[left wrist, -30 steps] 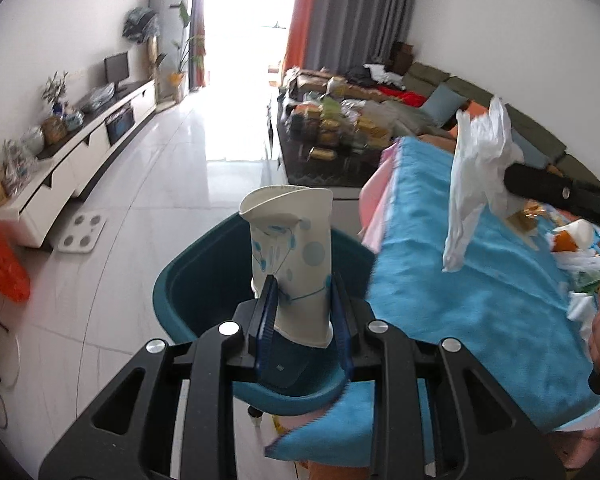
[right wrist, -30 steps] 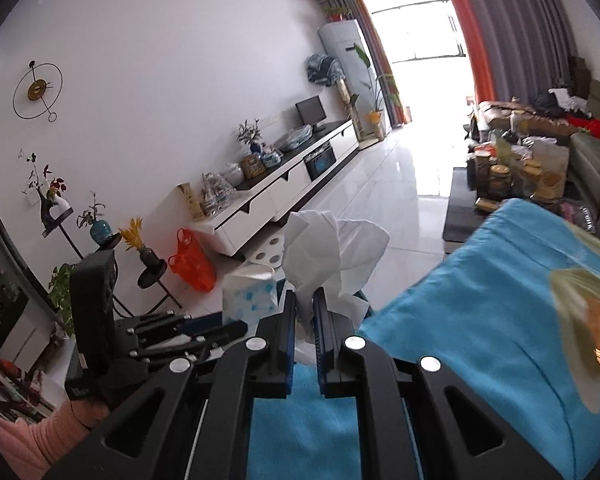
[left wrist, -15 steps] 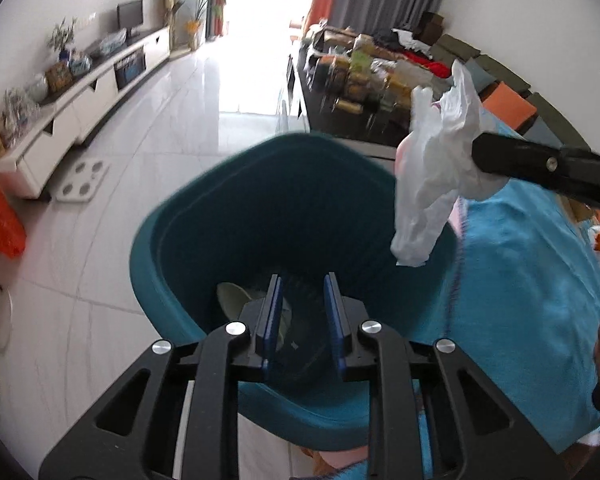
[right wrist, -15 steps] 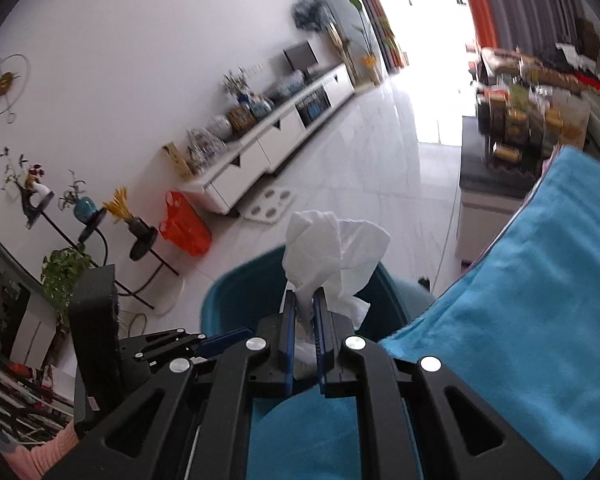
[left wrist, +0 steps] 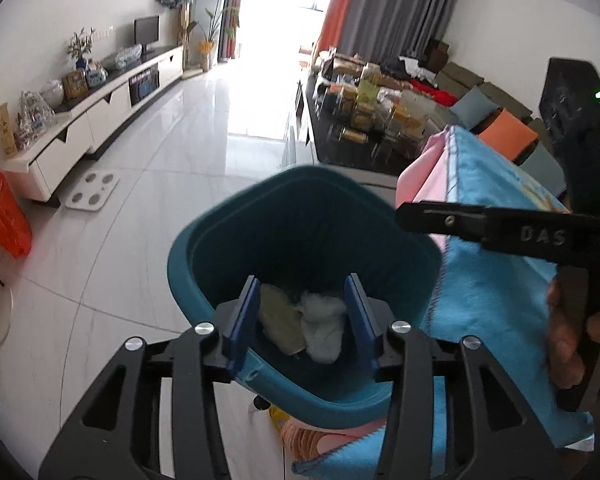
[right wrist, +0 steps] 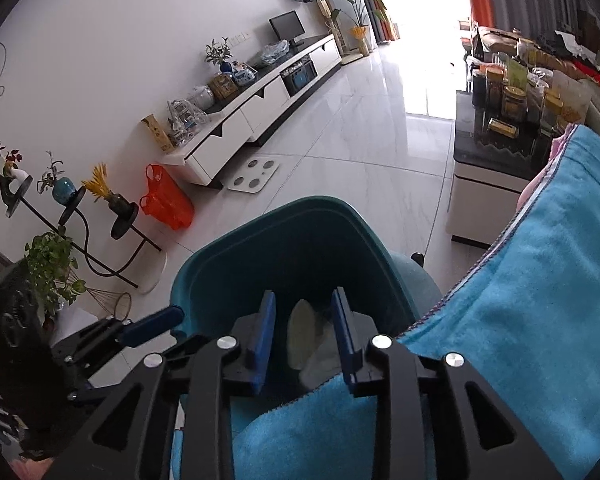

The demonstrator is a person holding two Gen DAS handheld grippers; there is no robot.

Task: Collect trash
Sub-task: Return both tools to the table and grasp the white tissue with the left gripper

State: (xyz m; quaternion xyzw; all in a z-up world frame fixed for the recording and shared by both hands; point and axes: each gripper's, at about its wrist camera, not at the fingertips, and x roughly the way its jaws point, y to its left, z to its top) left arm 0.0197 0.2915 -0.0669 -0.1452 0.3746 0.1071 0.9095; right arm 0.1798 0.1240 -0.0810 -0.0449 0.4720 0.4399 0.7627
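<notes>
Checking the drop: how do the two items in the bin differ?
In the teal bin, the paper cup is pale yellowish, flattened and smooth; the tissue is white, crumpled and soft-looking. The cup lies left, the tissue right, touching. Both rest at the bottom, free of either gripper.

A teal bin point(left wrist: 236, 248) holds white tissue point(left wrist: 324, 324) beside a plain bright-blue cloth point(right wrist: 540, 280).

The right gripper point(left wrist: 404, 214) carries raised letters "DAS" on its side.
</notes>
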